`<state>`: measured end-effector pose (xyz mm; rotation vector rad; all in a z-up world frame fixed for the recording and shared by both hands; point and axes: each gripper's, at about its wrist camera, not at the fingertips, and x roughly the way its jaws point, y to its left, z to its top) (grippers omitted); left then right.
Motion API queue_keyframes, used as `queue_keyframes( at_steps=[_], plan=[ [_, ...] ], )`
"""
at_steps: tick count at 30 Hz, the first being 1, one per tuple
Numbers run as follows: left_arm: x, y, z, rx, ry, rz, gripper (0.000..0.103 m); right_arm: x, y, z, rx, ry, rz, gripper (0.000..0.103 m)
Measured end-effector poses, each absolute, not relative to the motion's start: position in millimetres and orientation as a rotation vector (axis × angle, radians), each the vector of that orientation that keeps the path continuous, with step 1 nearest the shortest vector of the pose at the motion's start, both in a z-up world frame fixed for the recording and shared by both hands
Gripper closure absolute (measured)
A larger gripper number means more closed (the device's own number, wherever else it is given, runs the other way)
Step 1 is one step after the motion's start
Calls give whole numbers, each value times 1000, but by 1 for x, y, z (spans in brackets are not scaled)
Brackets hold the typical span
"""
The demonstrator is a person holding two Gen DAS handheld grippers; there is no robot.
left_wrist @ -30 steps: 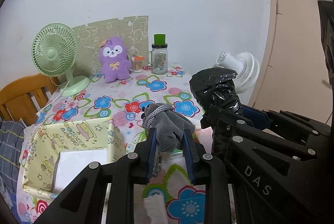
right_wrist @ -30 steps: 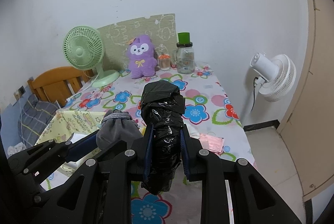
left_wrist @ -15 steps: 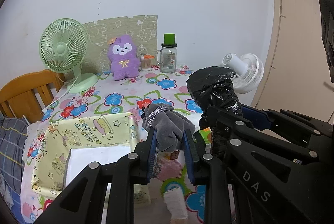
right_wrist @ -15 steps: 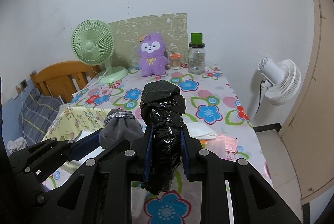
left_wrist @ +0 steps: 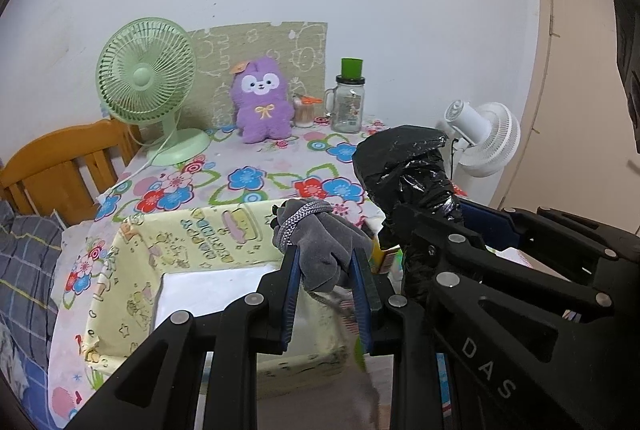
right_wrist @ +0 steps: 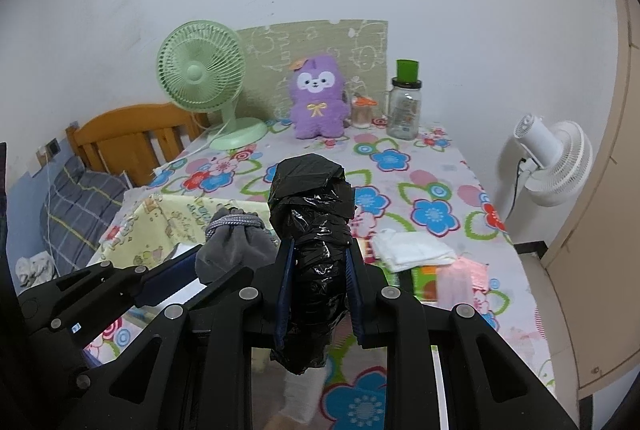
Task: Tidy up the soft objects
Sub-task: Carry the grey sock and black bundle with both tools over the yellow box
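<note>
My left gripper (left_wrist: 326, 258) is shut on a grey drawstring pouch (left_wrist: 320, 242), held in the air over the right rim of a pale yellow fabric bin (left_wrist: 132, 294). To its right, my right gripper (right_wrist: 316, 254) is shut on a black plastic-wrapped bundle (right_wrist: 312, 213) that stands upright between the blue pads. Seen from the right wrist, the grey pouch (right_wrist: 236, 246) hangs just left of the bundle, above the yellow bin (right_wrist: 168, 218). A purple plush toy (left_wrist: 262, 101) sits at the far end of the flowered table (left_wrist: 248, 177).
A green desk fan (left_wrist: 146, 85) and a glass jar with a green lid (left_wrist: 350, 97) stand at the back of the table. White folded cloth (right_wrist: 412, 250) and pink packets (right_wrist: 464, 274) lie at the right. A white fan (right_wrist: 556, 157) stands beyond the right edge, a wooden bed frame (right_wrist: 128, 133) at the left.
Both grippers have drawn back from the table with their loads. The table and bin now sit farther off and higher in both views, and the pouch now hangs over the bin's right rim.
</note>
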<state>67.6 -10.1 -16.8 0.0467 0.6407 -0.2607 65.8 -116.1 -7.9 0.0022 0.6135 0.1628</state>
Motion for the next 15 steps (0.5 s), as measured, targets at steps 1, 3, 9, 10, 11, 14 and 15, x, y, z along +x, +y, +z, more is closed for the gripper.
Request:
queue_keyframes(
  at_steps=[1, 3, 9, 10, 11, 14, 15],
  plan=[
    [68, -8, -18, 45, 642, -259, 79, 66, -113, -9, 1, 615, 165, 76],
    [68, -2, -19, 38, 644, -257, 79, 68, -107, -10, -4, 619, 170, 76],
    [73, 14, -23, 19, 653, -241, 79, 72, -87, -12, -27, 629, 189, 76],
    [74, 17, -23, 17, 655, -239, 79, 73, -83, -13, -30, 632, 193, 76],
    [75, 19, -24, 15, 657, -237, 79, 74, -81, -13, -32, 634, 195, 76],
    [79, 28, -27, 6, 666, -226, 79, 78, -72, -15, -41, 643, 205, 76],
    [81, 31, -27, 2, 669, -222, 79, 79, -70, -16, -43, 645, 207, 76]
  ],
)
